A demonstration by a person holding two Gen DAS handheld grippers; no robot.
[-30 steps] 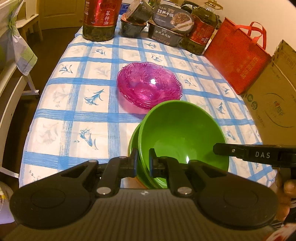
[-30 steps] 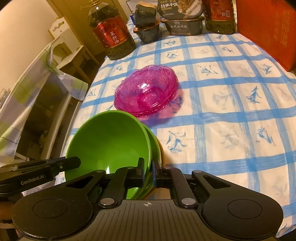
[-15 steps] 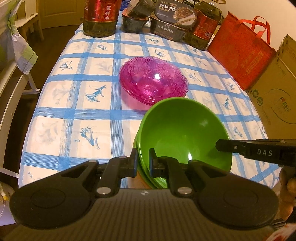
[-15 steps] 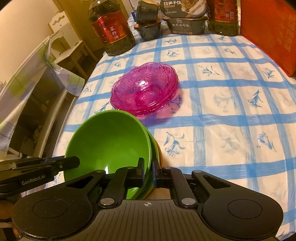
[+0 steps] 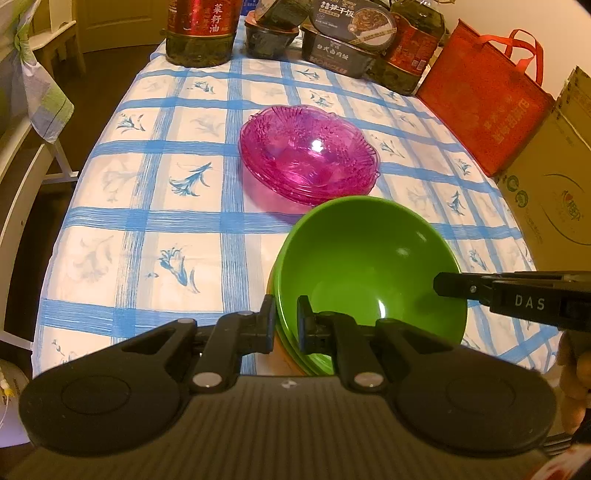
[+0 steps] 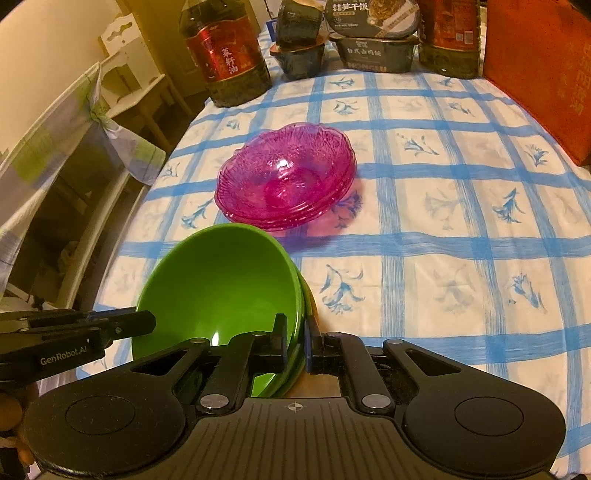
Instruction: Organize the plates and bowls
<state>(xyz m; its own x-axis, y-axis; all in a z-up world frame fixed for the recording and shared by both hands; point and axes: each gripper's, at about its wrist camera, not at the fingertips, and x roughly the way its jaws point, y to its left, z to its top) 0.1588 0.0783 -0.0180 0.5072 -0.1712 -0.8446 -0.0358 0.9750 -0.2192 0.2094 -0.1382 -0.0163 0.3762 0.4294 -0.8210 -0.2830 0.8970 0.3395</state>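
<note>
A stack of green bowls (image 5: 369, 258) (image 6: 221, 280) hangs tilted over the near edge of the table. My left gripper (image 5: 286, 317) is shut on the stack's left rim, one finger inside the top bowl and one outside. My right gripper (image 6: 297, 339) is shut on the opposite rim in the same way. Each gripper also shows side-on in the other's view: the right gripper (image 5: 439, 286) and the left gripper (image 6: 146, 323). A stack of pink glass bowls (image 5: 308, 166) (image 6: 284, 177) sits on the table just beyond the green ones, apart from them.
The table wears a blue-checked cloth (image 5: 147, 229). Along its far edge stand oil bottles (image 5: 201, 33) and food boxes (image 5: 343, 44). A red bag (image 5: 480, 99) and a cardboard box (image 5: 546, 192) line the right side. White furniture draped with cloth (image 6: 55, 166) stands left.
Both grippers keep their hold on the green bowls. The stack has barely shifted, and the right wrist view has tilted slightly.
</note>
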